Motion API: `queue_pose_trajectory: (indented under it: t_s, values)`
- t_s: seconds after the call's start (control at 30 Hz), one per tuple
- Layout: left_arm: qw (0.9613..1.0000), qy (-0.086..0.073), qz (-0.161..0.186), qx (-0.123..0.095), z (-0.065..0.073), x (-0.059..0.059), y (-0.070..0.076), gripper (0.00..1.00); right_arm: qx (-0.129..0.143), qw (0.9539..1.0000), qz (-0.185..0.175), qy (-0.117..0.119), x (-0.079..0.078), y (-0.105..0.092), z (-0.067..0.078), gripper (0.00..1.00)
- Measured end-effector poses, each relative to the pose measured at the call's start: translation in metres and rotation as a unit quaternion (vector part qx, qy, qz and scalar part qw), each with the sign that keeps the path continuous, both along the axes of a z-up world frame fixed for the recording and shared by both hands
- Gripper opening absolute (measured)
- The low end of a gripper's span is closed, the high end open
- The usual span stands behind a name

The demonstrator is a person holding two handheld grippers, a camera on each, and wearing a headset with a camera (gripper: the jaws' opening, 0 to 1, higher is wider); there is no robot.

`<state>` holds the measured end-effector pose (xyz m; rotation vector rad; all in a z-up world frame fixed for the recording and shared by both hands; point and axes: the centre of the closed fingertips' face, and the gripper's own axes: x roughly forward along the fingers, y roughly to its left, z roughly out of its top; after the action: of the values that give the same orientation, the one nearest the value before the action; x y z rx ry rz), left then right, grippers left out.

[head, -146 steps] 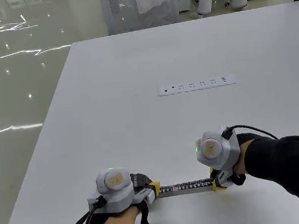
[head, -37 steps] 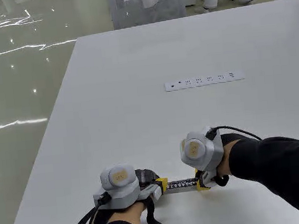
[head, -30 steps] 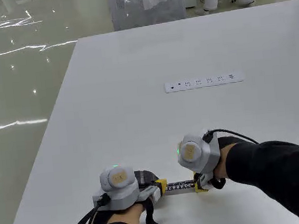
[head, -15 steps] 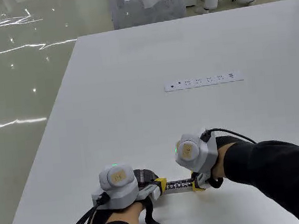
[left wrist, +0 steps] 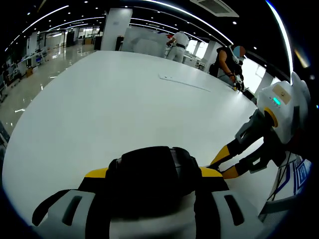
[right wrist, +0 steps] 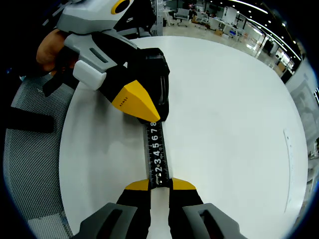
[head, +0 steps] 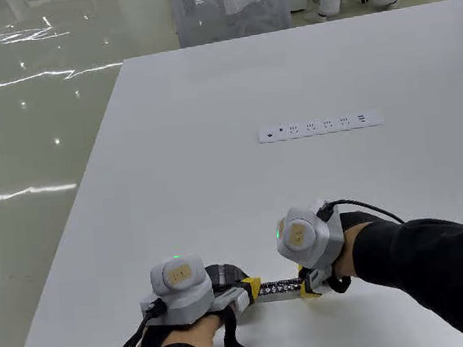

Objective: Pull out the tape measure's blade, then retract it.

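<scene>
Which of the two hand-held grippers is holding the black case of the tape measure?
The left hand-held gripper: its jaws clamp the case, while the right hand-held gripper pinches the blade.

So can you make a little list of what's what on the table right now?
left gripper: jaws shut on the tape measure case
right gripper: jaws shut on the blade at its tip
blade: short stretch out, numbers facing up
power strip: lying farther back, apart from both grippers
table: white
</scene>
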<state>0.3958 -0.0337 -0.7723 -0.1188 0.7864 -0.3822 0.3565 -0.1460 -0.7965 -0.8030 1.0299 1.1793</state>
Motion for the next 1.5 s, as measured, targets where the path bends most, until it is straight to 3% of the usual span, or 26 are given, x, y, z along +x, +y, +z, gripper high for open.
queue_pose_trajectory:
  t_s: [1.2, 1.33, 1.5]
  values:
    - [1.0000, 0.005, -0.006, 0.000, -0.002, 0.000, -0.002, 0.63, 0.026, 0.9996, 0.007, -0.001, 0.003, 0.014, 0.000, 0.07]
    - [1.0000, 0.004, -0.005, -0.002, -0.002, 0.000, -0.002, 0.63, 0.061, 0.9981, -0.013, -0.002, 0.005, 0.018, 0.001, 0.06]
    - [1.0000, 0.005, -0.004, -0.002, -0.002, 0.000, -0.001, 0.63, 0.051, 0.9986, -0.011, -0.005, 0.005, 0.020, 0.001, 0.06]
